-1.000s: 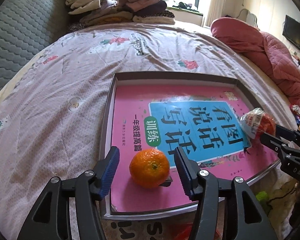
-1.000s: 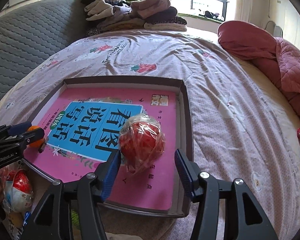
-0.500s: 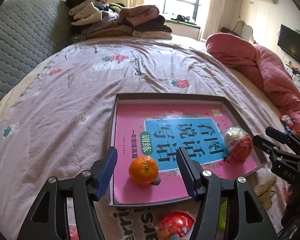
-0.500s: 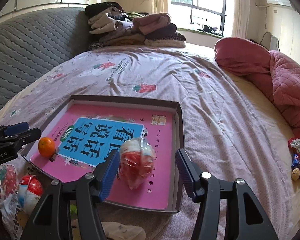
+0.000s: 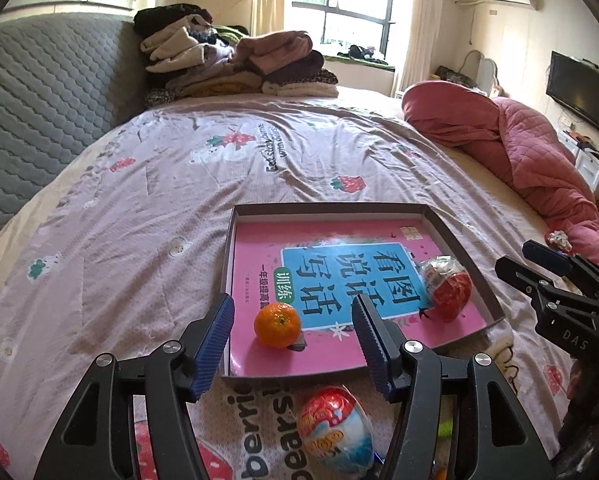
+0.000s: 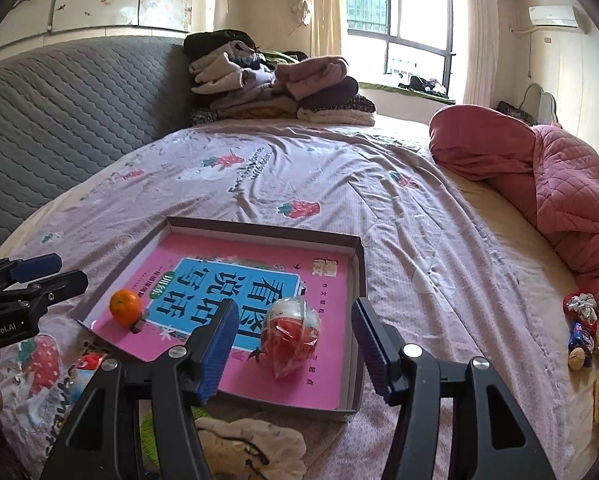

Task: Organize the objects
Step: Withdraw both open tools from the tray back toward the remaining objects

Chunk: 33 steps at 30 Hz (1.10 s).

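A shallow grey box (image 5: 459, 252) (image 6: 357, 276) lies on the bed with a pink and blue book (image 5: 339, 276) (image 6: 227, 280) flat inside it. An orange (image 5: 277, 325) (image 6: 125, 307) rests on the book's near left corner. A red plastic-wrapped toy (image 5: 447, 282) (image 6: 291, 330) rests on the book's right side. My left gripper (image 5: 293, 344) is open and empty, just short of the orange. My right gripper (image 6: 293, 344) is open and empty, just short of the wrapped toy. A wrapped egg-shaped toy (image 5: 335, 426) lies outside the box below the left gripper.
The bed has a strawberry-print sheet (image 5: 159, 208). Folded clothes (image 5: 235, 60) are stacked at its far end, a pink quilt (image 5: 519, 136) lies on the right, a grey padded headboard (image 5: 31, 112) on the left. Small toys (image 6: 581, 328) lie at the right edge; a cloth (image 6: 251, 440) lies near the box.
Both grippers have drawn back and up from the box, open and empty. The orange and the wrapped toy stay on the book and now look smaller.
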{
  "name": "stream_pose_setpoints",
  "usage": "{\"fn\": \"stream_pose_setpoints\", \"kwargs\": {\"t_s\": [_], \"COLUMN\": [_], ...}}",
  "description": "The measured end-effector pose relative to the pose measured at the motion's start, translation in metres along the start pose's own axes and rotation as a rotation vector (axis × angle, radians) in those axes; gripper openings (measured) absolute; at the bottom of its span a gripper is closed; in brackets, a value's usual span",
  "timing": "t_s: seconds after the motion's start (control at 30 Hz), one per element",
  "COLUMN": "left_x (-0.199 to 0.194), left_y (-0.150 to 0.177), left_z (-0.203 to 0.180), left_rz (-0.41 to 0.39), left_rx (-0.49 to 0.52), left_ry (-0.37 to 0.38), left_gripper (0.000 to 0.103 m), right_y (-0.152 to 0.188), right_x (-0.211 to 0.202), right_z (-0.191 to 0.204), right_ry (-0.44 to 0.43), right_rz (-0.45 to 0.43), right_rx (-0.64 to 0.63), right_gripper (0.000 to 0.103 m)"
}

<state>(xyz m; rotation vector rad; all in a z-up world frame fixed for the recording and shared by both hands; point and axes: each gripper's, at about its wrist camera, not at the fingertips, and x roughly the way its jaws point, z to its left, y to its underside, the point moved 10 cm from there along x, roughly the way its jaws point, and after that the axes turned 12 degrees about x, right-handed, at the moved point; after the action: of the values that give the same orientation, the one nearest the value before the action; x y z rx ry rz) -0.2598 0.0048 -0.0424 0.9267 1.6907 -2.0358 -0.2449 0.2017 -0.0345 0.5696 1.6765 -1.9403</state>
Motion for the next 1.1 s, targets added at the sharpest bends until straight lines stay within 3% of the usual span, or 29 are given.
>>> {"fn": "stream_pose_setpoints", "kwargs": {"t_s": [0.43,1.1], "left_x": [-0.041,-0.062], "left_y": [0.007,0.059], "left_z": [-0.006,-0.022], "left_rz": [-0.049,-0.020], "left_rx": [0.039,0.061], "left_ry": [-0.066,-0.045], "left_gripper": [0.063,0.063], "right_y": [0.010,0.030], "right_x": [-0.035,-0.057], "right_z": [0.007,0.000], "right_ry": [-0.012,-0.031], "right_rz": [-0.044,-0.060], "right_rx": [-0.038,-0.019], "right_gripper": [0.060,0.061]}}
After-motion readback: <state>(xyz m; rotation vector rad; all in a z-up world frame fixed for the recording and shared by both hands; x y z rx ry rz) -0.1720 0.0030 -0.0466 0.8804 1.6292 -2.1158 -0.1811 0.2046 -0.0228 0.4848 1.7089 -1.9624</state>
